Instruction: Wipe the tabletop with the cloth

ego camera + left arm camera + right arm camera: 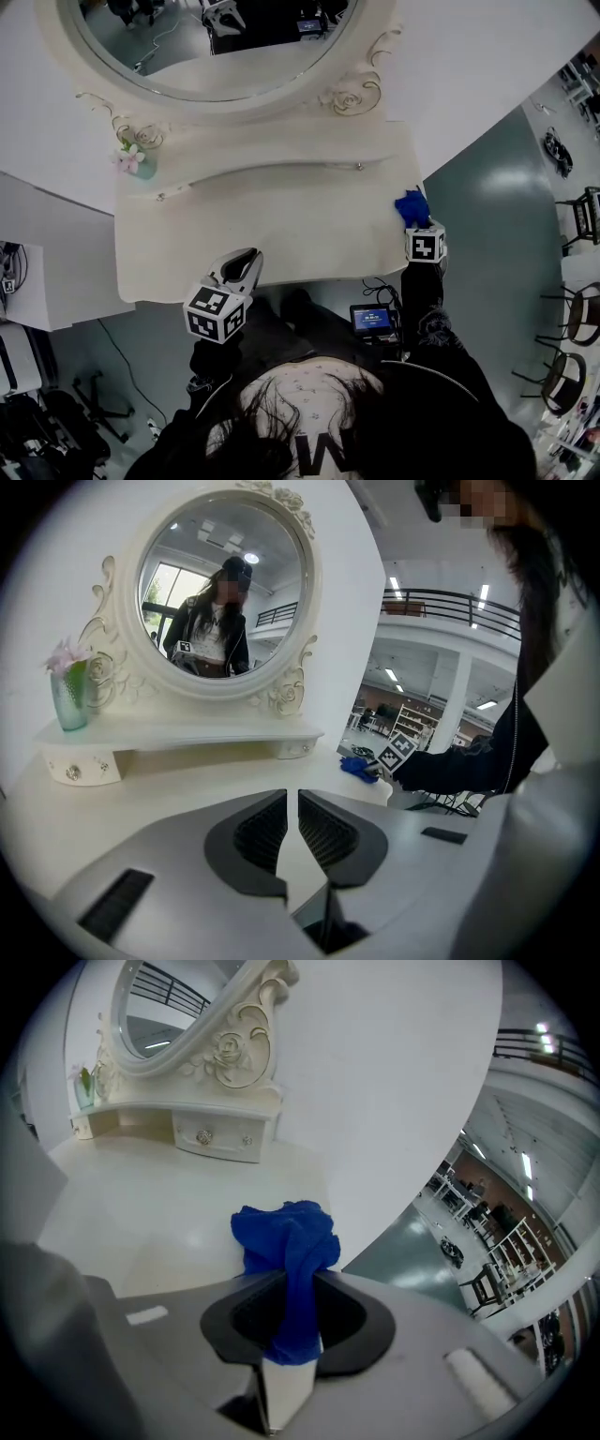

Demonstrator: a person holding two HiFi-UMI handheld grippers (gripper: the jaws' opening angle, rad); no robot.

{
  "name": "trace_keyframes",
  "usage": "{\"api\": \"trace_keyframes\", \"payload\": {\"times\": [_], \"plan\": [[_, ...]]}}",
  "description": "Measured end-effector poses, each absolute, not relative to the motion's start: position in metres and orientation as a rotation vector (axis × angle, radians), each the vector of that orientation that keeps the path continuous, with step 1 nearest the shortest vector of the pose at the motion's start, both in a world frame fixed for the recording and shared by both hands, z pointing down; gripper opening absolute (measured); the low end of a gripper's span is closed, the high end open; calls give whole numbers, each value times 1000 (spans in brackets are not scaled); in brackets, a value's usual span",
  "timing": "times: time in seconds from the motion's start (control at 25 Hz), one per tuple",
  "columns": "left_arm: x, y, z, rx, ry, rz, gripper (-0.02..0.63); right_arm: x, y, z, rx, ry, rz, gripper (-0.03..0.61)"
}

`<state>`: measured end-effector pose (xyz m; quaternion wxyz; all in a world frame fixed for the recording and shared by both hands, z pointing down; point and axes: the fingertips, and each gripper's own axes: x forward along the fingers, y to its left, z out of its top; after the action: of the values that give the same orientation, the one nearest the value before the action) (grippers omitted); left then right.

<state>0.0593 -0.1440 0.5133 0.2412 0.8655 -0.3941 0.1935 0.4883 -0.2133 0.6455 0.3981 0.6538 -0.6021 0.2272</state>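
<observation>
oval mirror (211,37) at back | flower vase (133,161) left of mirror | chairs (572,370) on floor, right

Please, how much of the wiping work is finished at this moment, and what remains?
Done: the blue cloth is picked up, clamped in the right gripper. In hand: it seems to rest on the tabletop at its right edge. Left: almost the whole surface stretches to its left, and no wiped trace shows. The left gripper is shut and empty near the front edge.

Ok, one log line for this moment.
right gripper shut on blue cloth | cloth at tabletop edge | left gripper shut, empty
</observation>
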Motion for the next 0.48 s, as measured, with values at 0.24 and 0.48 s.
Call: {"api": "trace_keyframes", "payload": {"times": [0.24,0.48], "plan": [[32,-138,511,2346,-1118,510,20,484,-208,630,1756,-1484,608,83],[-19,-135,508,2317,-1177,471,20,411,-229,590,1784,-1657,604,83]]}}
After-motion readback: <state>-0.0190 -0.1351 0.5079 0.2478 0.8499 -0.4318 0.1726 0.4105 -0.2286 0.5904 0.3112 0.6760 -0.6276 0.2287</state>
